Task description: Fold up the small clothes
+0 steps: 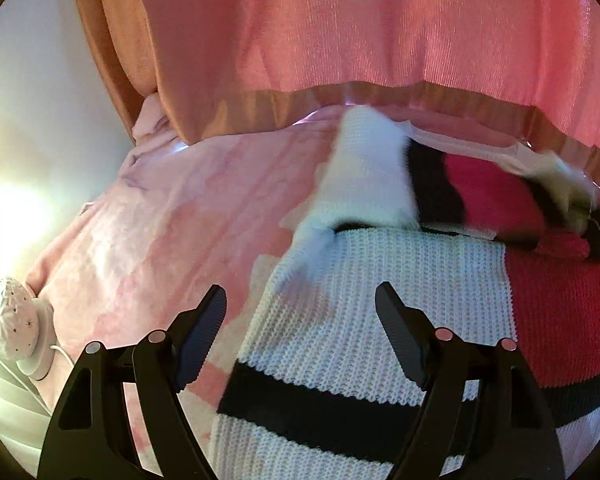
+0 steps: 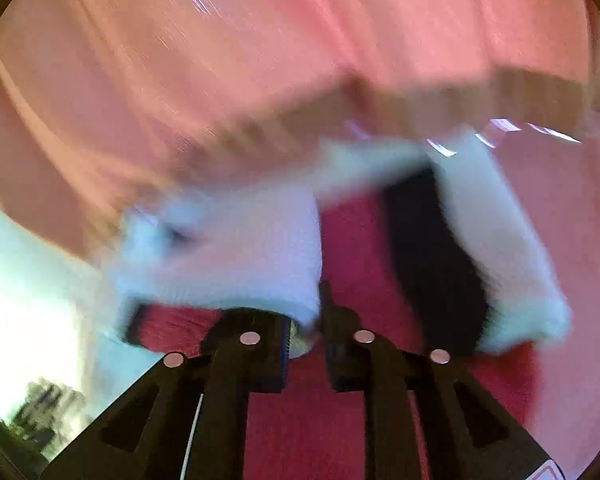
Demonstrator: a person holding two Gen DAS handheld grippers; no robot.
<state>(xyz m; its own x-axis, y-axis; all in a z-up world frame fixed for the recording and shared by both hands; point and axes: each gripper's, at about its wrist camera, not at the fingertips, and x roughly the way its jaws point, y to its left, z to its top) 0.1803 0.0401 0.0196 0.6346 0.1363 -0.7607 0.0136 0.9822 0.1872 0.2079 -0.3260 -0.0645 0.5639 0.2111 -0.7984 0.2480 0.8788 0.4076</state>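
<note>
My left claw hung wide open and empty just above the striped knit sweater. The sweater lay on the pink bed cover, toward the bed's far edge under the pink curtain. My right claw was pinched nearly closed on a white sleeve, carrying it in over the red panel. Blurry view, mind! I judged the fold barely begun: one sleeve coming across, the body left to double. The long axis seemed to run from me toward the curtain.
</note>
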